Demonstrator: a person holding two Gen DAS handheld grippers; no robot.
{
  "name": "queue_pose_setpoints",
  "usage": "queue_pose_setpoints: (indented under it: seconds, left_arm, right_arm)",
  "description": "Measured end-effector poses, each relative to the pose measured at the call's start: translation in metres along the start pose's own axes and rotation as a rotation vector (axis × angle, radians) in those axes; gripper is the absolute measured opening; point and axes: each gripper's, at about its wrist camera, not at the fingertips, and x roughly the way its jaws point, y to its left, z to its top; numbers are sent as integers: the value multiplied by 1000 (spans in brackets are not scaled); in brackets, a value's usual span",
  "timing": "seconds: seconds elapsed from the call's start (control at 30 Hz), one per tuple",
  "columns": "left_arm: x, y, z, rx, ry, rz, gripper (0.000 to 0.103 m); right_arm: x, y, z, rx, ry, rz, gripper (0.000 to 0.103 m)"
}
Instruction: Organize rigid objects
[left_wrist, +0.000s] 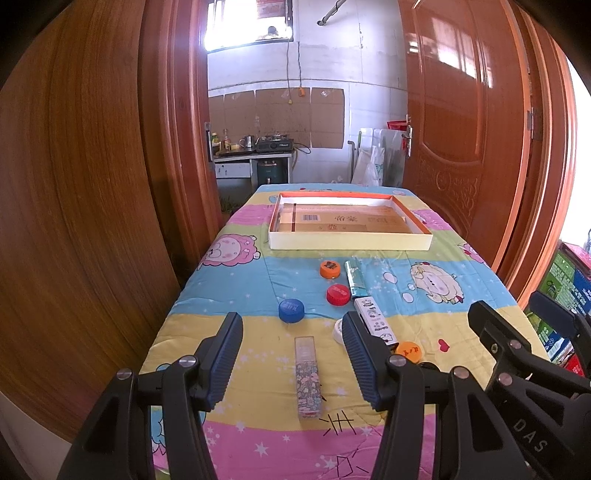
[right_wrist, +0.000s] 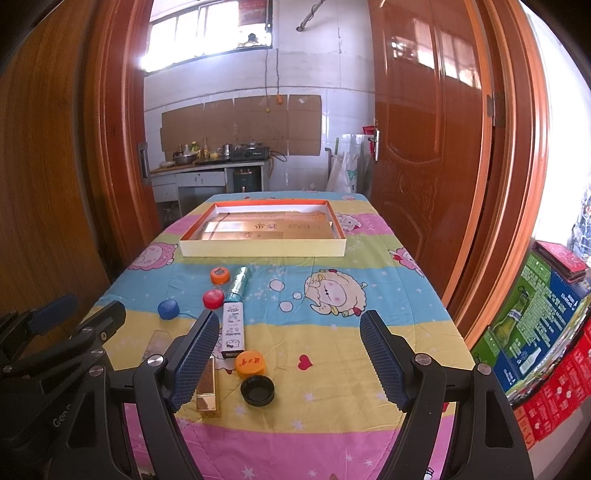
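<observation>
Both my left gripper (left_wrist: 291, 354) and right gripper (right_wrist: 288, 354) gape empty. Floral box (left_wrist: 307, 376) lies at six o'clock between left fingers: light, stiff, slick; pinch its long sides.

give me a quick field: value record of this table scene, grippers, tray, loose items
left gripper: open, holding nothing, above the floral lighter
right gripper: open, holding nothing
tray: shallow box at the far end of the table, only flat cardboard inside
caps: blue cap, red cap, two orange caps, black cap lying open side up
other lighters: teal lighter, white lighter, gold lighter
surface: cartoon sheep cloth
</observation>
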Motion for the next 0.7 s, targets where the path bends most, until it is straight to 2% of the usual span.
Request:
queue_pose_setpoints:
  seconds: [0.4,0.7]
  left_arm:
    - [6,6,1,-4,20,-3,56]
    - [30,32,0,-46,85,-12,56]
  right_arm:
    - [7,0,-2,0,13,2,80]
    - [28,-21,-14,38,58,-5,80]
